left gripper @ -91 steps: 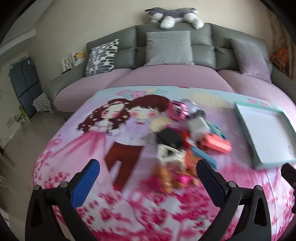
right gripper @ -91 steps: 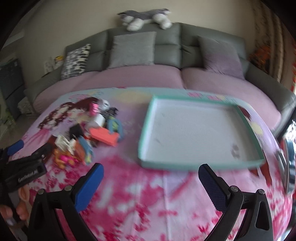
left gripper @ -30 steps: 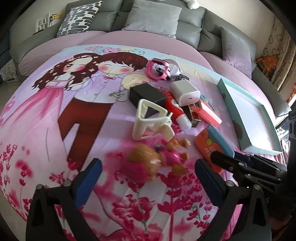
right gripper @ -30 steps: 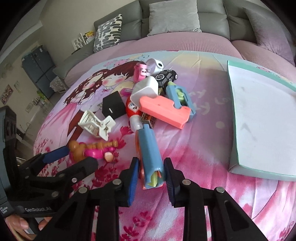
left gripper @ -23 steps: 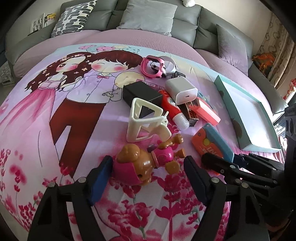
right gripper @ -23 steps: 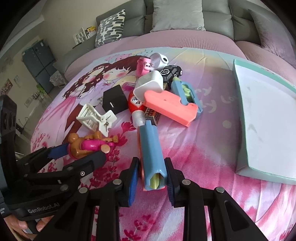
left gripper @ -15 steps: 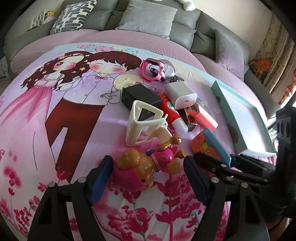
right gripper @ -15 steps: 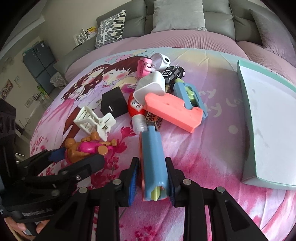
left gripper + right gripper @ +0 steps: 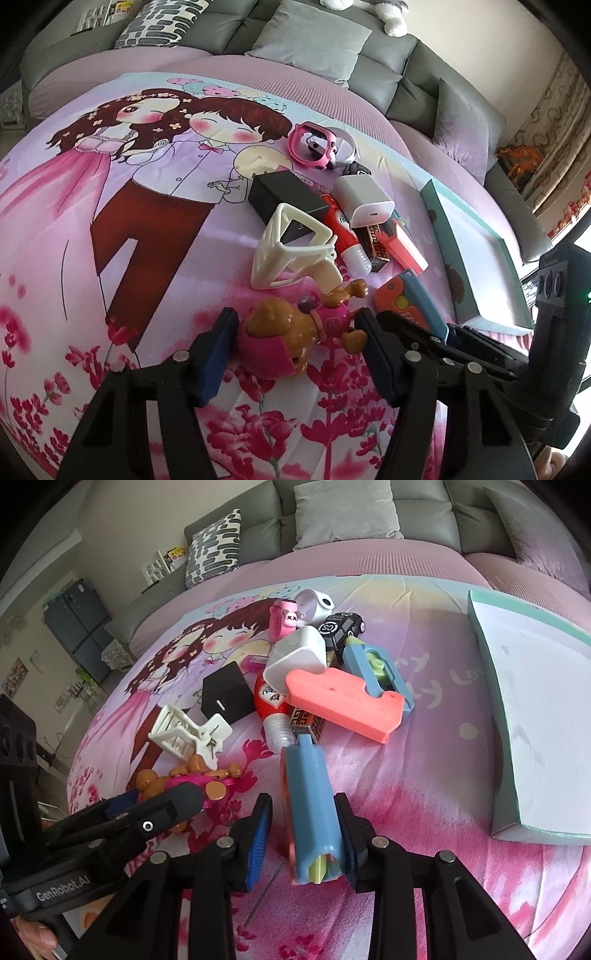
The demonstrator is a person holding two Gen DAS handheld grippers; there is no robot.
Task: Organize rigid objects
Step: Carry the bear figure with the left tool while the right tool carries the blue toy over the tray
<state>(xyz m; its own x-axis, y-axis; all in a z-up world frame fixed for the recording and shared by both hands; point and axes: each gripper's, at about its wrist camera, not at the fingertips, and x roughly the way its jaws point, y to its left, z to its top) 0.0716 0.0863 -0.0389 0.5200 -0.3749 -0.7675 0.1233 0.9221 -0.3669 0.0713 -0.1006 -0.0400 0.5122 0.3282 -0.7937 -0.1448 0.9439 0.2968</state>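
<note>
A brown and pink toy dog [image 9: 291, 328] lies on the printed bedspread between the fingers of my left gripper [image 9: 296, 321], whose jaws are closing; a thin gap still shows at the left pad. A blue and orange toy [image 9: 310, 805] lies lengthwise between the fingers of my right gripper [image 9: 302, 805], whose jaws are opening. Its left pad stands clear of the toy and its right pad is against it. Both toys rest on the bedspread. The teal-rimmed white tray [image 9: 495, 686] lies to the right.
Behind the two toys is a pile: a white clip [image 9: 291, 251], a black box [image 9: 284, 195], a white charger [image 9: 364, 199], a red tube [image 9: 341, 229], a coral block [image 9: 343, 701] and a black toy car [image 9: 340, 626]. A grey sofa [image 9: 347, 513] backs the bed.
My left gripper has come forward around the toy dog and its fingers have narrowed a lot. The right gripper's fingers have spread slightly off the blue and orange toy.
</note>
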